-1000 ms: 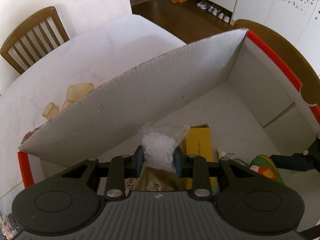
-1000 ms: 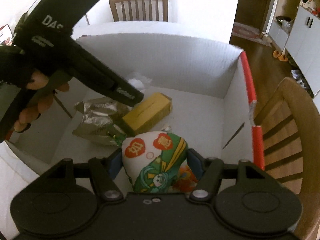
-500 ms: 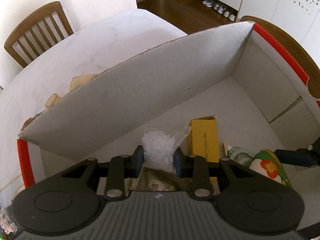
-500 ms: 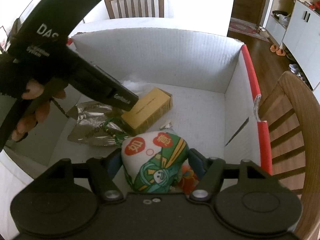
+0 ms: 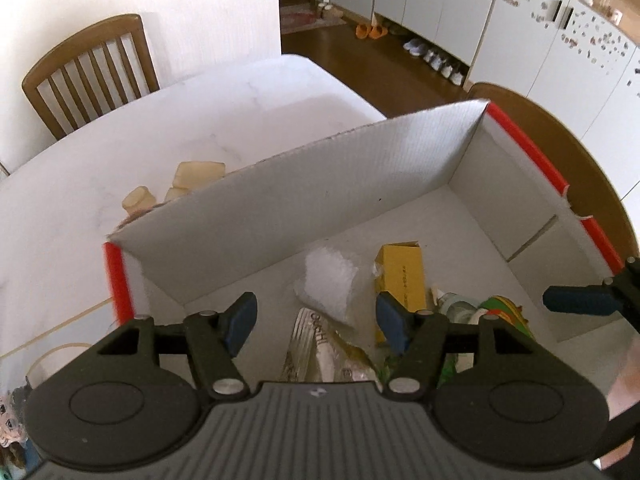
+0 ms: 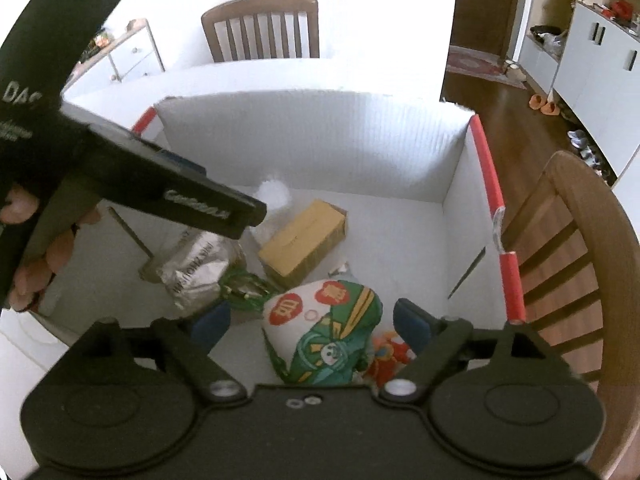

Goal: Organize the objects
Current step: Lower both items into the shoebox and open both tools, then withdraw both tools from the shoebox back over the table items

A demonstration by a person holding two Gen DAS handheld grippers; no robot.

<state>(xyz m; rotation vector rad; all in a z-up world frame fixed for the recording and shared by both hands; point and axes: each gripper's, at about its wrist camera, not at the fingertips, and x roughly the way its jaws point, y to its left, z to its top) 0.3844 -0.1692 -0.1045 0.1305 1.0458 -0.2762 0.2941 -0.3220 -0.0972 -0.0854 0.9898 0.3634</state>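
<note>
- Low in the left wrist view, the left tongs (image 5: 316,322) stand apart over the white cardboard box (image 5: 360,184), their jaws having just been opening; the clear bag of white granules (image 5: 328,280) lies on the box floor between and beyond the blue pads, touched by neither.
- Just right of that bag lies a yellow carton (image 5: 402,276), and below it a silver foil pouch (image 5: 320,348).
- At the bottom centre of the right wrist view, the right tongs (image 6: 306,320) gape wide, jaws also just opened; the green-and-white printed pouch (image 6: 328,332) sits between the pads with a gap on each side.
- Outside the box, upper left in the left wrist view, pale yellowish blocks (image 5: 196,174) rest on the white worktop (image 5: 140,148).
- Wooden chairs (image 6: 262,28) stand beyond the worktop.
</note>
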